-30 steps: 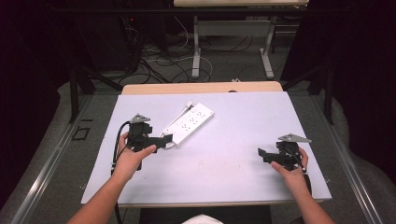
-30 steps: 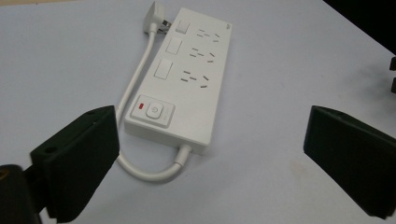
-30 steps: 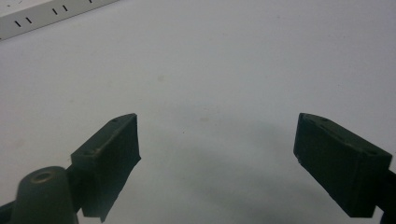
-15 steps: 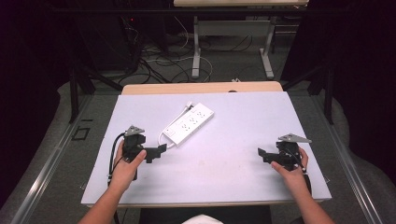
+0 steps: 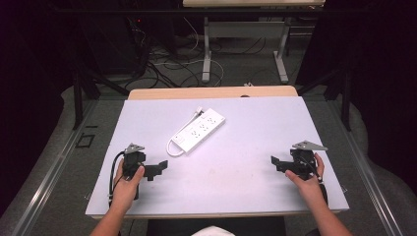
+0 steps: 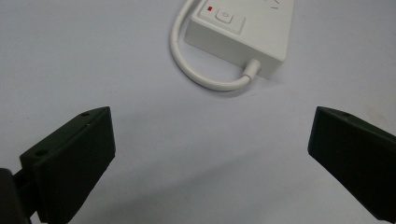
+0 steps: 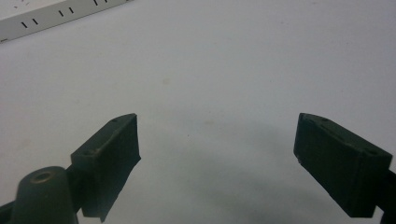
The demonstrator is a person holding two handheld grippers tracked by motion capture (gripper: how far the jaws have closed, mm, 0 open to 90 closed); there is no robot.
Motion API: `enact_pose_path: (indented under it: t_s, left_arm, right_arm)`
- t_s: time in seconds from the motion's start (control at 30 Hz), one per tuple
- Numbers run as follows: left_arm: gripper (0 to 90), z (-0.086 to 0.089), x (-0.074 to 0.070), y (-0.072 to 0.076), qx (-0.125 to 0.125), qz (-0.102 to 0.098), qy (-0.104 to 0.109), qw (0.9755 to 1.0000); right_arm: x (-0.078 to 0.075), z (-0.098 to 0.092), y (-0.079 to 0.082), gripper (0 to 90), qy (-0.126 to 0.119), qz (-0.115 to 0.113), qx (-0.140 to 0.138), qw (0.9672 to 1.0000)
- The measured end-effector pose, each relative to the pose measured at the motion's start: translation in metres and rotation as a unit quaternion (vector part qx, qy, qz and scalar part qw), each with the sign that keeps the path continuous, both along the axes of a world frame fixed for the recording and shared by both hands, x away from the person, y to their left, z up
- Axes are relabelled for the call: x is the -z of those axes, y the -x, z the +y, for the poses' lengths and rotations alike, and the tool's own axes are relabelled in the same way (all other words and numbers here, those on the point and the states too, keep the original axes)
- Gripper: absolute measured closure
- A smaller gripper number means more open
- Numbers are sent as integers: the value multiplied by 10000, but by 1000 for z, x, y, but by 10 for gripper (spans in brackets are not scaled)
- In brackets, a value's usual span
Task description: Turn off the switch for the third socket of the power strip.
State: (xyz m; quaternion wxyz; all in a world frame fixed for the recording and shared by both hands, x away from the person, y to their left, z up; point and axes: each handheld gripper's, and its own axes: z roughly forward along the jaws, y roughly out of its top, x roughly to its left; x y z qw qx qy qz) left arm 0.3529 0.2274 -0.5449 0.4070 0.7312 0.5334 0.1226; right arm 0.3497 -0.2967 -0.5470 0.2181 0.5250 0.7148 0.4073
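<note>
A white power strip (image 5: 199,130) lies at an angle on the pale table (image 5: 255,132), its short cable curled at its near end. My left gripper (image 5: 156,169) rests low over the table's near left part, a little short of the strip, open with nothing between its fingers. In the left gripper view the strip's switch end (image 6: 243,32) lies ahead of the open gripper (image 6: 210,154). My right gripper (image 5: 276,162) sits at the near right, pointing left, also open and empty (image 7: 217,154). A corner of the strip (image 7: 56,16) lies far ahead of it.
A wooden board edge (image 5: 211,92) runs along the table's far side. Beyond it, cables (image 5: 167,64) lie on the floor around the metal legs (image 5: 206,49) of another desk. Dark curtains stand on both sides.
My left gripper has come down and back toward the near left of the table, away from the power strip. The right gripper and the strip have not moved.
</note>
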Motion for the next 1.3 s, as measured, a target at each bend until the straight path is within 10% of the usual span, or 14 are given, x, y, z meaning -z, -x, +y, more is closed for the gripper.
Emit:
enact_pose_path:
  t_s: [1.3]
  left_arm:
    - [27,35,21,-6,-683,191,26,9975]
  right_arm:
    - [1,0,-2,138,43,34,-76,10000]
